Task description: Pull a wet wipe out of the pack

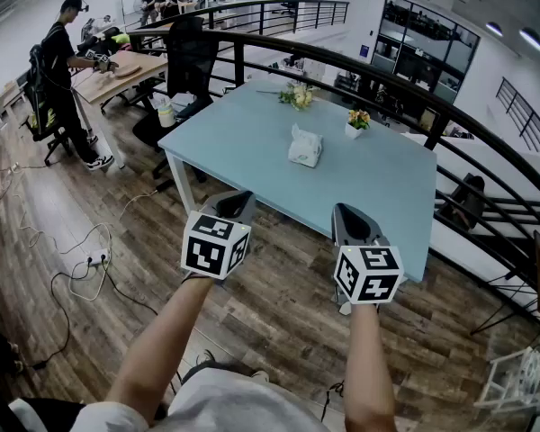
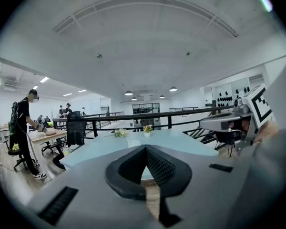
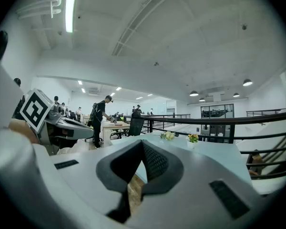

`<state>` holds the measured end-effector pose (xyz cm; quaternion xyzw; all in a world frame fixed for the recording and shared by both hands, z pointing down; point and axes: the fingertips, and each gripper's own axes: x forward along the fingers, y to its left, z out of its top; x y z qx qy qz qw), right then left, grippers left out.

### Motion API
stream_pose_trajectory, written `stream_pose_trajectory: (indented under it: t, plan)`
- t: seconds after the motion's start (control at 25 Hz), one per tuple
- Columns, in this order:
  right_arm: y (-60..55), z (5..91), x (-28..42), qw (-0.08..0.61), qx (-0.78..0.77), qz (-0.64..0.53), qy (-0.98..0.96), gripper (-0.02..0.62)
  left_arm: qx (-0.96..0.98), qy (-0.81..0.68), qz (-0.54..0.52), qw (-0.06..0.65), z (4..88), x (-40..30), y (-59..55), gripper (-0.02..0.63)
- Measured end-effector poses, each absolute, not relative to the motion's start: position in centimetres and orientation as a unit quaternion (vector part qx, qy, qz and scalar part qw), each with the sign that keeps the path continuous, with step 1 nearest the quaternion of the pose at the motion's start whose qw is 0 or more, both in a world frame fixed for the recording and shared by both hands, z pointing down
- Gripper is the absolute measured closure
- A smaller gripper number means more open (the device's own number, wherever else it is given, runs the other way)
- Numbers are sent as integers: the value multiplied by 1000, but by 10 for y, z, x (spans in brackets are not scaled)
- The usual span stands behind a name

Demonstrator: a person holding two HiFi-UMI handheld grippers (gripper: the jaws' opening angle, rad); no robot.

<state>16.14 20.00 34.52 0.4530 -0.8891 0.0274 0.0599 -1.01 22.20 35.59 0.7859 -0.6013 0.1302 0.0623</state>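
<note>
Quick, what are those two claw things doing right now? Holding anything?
Left gripper: closed, holding nothing.
Right gripper: closed, holding nothing.

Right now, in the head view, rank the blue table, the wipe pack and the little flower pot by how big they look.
1. blue table, by far the largest.
2. wipe pack.
3. flower pot, the smallest, but it stands a bit farther from the camera, so its gap to the pack is unsure.
</note>
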Motion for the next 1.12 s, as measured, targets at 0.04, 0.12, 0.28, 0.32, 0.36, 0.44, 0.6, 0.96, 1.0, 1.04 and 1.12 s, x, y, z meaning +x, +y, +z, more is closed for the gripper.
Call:
stream_pose_trajectory:
  t: [0.04,0.12,0.28,0.32,0.36,0.44,0.6,0.96,1.0,1.04,1.12]
  plan:
    - [199,346,163,59,453,27,-889,591,786,-601,130,63,357,-7,221,614]
    - [198,348,166,60,451,27,-890,591,787,-599,131,64,359,-2,219,614]
    - [196,353,168,63,450,27,-891,591,790,-595,133,68,364,5,216,614]
    - [195,354,168,63,450,28,-890,591,790,-594,133,69,365,6,215,614]
    - [194,356,168,63,450,28,-890,591,792,-592,134,70,367,7,213,614]
    - [191,360,168,65,451,32,-890,591,793,-589,136,71,371,8,209,614]
    - [179,366,165,68,451,37,-889,589,794,-588,137,74,375,6,195,614]
    - [124,374,134,74,452,44,-888,539,800,-578,138,77,386,-18,136,614]
    - [116,375,130,74,452,44,-888,537,801,-577,137,78,386,-22,128,614]
    - [108,375,125,74,454,44,-887,535,802,-575,137,78,387,-26,119,614]
    - [93,375,117,75,457,46,-885,521,806,-571,137,79,387,-34,102,614]
